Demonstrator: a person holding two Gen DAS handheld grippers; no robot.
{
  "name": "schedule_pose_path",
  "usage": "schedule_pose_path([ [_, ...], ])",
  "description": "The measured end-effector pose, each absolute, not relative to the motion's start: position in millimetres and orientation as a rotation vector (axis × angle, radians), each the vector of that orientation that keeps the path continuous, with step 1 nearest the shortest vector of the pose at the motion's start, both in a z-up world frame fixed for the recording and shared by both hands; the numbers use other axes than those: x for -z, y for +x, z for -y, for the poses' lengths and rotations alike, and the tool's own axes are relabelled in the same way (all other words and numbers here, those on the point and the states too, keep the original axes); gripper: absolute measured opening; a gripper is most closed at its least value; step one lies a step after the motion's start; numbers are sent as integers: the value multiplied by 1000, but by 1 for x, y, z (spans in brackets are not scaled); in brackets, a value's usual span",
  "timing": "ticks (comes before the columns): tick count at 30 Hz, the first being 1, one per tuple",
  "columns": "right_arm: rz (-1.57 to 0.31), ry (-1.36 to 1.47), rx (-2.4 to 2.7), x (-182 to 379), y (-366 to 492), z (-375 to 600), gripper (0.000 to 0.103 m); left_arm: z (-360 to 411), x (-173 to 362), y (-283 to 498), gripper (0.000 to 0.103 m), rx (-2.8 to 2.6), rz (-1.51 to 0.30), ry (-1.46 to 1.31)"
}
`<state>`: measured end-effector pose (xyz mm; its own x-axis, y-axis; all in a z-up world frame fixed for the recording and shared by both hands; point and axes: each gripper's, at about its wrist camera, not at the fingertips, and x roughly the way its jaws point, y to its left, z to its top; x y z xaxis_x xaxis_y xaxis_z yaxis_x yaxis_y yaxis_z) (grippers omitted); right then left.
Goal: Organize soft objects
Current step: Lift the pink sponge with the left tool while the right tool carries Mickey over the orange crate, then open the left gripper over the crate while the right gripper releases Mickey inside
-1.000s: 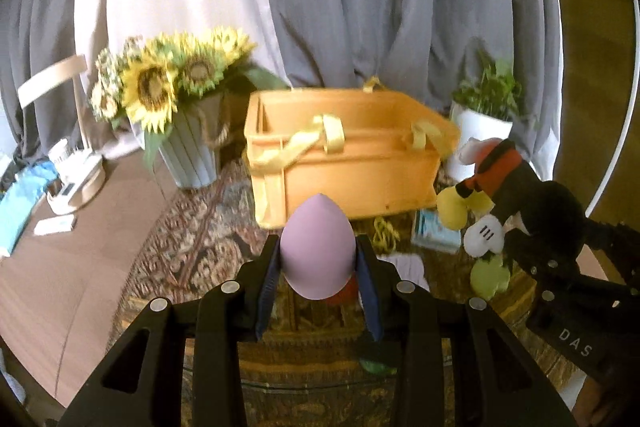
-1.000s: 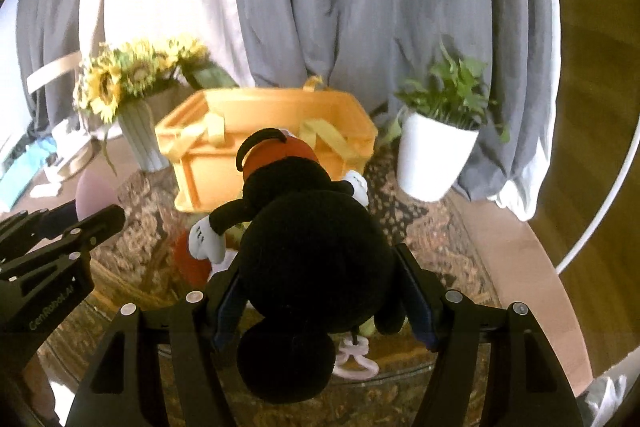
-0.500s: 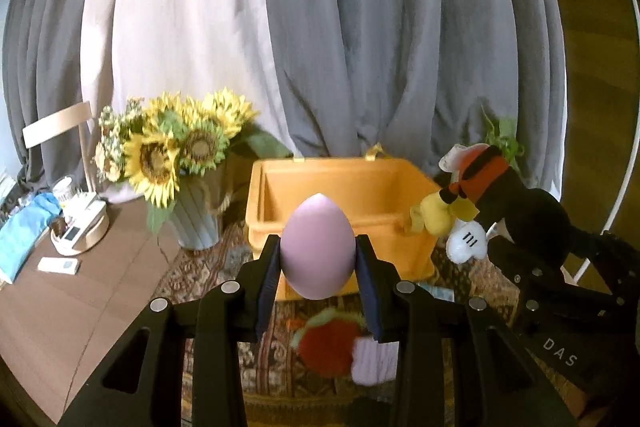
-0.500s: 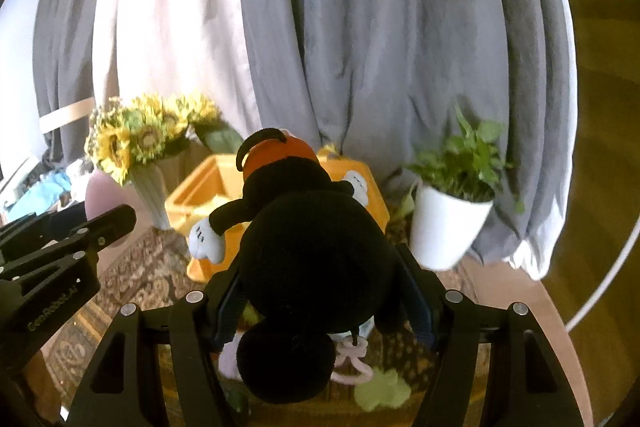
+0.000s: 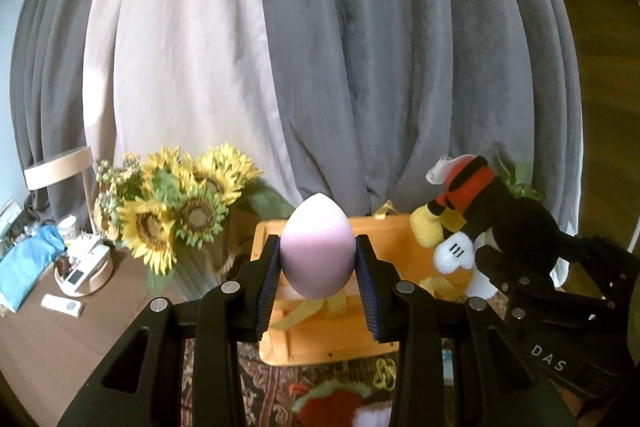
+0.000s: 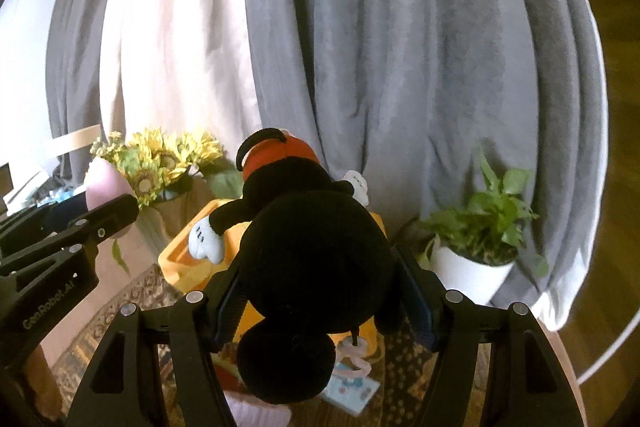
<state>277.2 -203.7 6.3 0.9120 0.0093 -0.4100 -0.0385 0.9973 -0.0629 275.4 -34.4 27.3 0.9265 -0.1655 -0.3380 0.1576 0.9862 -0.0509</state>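
My left gripper (image 5: pixel 318 269) is shut on a pink egg-shaped sponge (image 5: pixel 317 247), held up in front of the orange basket (image 5: pixel 320 343) on the patterned rug. To its right, my right gripper (image 6: pixel 320 291) is shut on a black mouse plush (image 6: pixel 316 259) with red shorts, white gloves and yellow shoes. That plush (image 5: pixel 480 211) also shows in the left wrist view, level with the basket's right end. In the right wrist view the sponge (image 6: pixel 105 183) and the left gripper (image 6: pixel 100 219) appear at the left. The plush hides most of the basket (image 6: pixel 180 259).
A sunflower vase (image 5: pixel 180 211) stands left of the basket, a white potted plant (image 6: pixel 476 259) right of it. On the rug lie a red-and-green soft toy (image 5: pixel 332 399), a yellow ring toy (image 5: pixel 384 375) and a small box (image 6: pixel 352 393). Grey and white curtains hang behind. A tray of small items (image 5: pixel 80 271) sits far left.
Both grippers have risen and tilted up with their loads. The basket and rug have dropped lower in both views and more curtain shows. Both grips are unchanged.
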Motion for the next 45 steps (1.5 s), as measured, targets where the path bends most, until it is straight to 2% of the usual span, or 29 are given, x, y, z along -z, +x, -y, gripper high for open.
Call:
schedule_pose_path([
  [21, -498, -141, -125, 12, 402, 215, 68, 58, -15, 372, 37, 114, -396, 38],
  [34, -685, -185, -222, 59, 469, 212, 68, 66, 26, 428, 37, 97, -518, 77],
  [45, -848, -221, -277, 94, 492, 210, 69, 73, 61, 459, 37, 140, -668, 86],
])
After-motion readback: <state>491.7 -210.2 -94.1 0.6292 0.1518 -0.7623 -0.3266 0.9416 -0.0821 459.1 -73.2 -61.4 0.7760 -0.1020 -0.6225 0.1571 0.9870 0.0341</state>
